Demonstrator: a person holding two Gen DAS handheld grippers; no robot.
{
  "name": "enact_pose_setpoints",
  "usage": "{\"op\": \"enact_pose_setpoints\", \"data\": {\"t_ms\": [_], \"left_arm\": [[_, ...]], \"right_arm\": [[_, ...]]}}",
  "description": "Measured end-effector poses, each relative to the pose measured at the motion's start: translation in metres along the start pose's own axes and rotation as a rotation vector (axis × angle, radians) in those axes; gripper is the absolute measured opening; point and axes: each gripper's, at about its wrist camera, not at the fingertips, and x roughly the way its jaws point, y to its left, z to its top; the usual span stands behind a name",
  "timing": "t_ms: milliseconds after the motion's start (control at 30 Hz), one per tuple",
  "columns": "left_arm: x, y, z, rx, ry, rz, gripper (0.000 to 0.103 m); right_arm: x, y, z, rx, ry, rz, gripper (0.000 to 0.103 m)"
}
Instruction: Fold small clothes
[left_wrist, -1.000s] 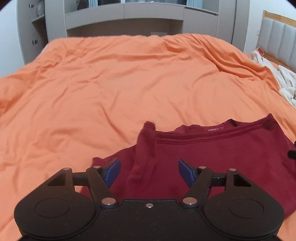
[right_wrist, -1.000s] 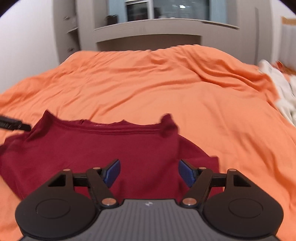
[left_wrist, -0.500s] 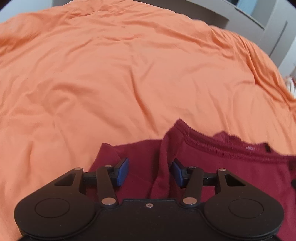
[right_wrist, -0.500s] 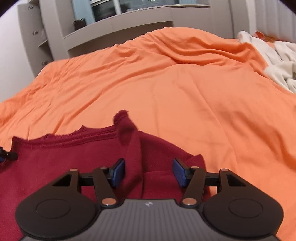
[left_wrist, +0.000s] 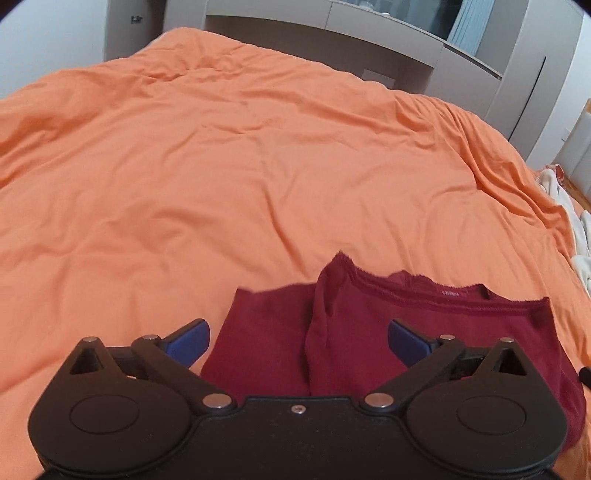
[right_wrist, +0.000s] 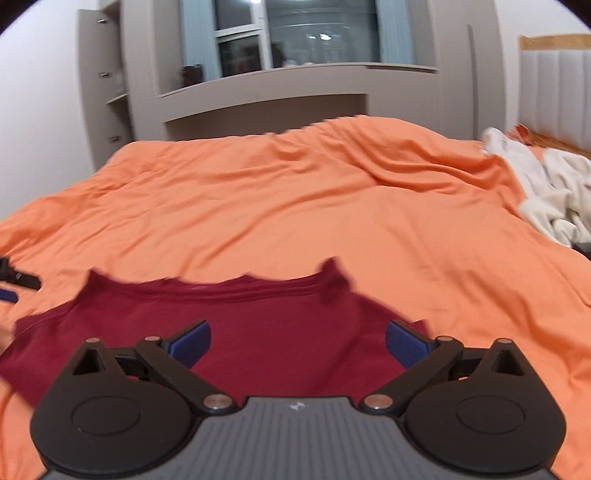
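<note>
Both grippers, left (left_wrist: 298, 338) & right (right_wrist: 297, 339), jaws just spread wide, nothing gripped, above dark red top (left_wrist: 369, 332) lying on orange bedcover (left_wrist: 221, 166).

Left wrist view: looks down-forward from near bed edge, close over left end of dark red knit garment (left_wrist: 369, 332). Right wrist view: flatter angle, close over garment's right end (right_wrist: 258, 325). Both share garment, orange bedsheet (left_wrist: 221, 184), grey wall unit (right_wrist: 295, 88) at far side.

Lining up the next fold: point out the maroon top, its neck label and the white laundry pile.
maroon top (left_wrist: 354, 332): left wrist view, front panel.
neck label (left_wrist: 451, 294): left wrist view, its middle.
white laundry pile (right_wrist: 546, 192): right wrist view, crumpled middle.
</note>
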Motion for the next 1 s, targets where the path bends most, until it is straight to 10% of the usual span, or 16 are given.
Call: {"op": "enact_pose_setpoints", "data": {"t_ms": [333,500,1000], "left_arm": [[-0.059,-0.020,-0.071,0.027,-0.013,-0.013,0.102],[-0.053,-0.016,-0.096,-0.101,0.016,-0.081,0.102],[-0.045,-0.030,-0.103,-0.054,0.007,-0.015,0.102]], "right_arm": [[-0.010,0.083,-0.041,-0.256,-0.095,-0.148,0.103],[-0.003,0.091,-0.052,-0.260,-0.081,-0.079,0.103],[0.009,0.105,-0.076,-0.331,-0.084,-0.042,0.103]]}}
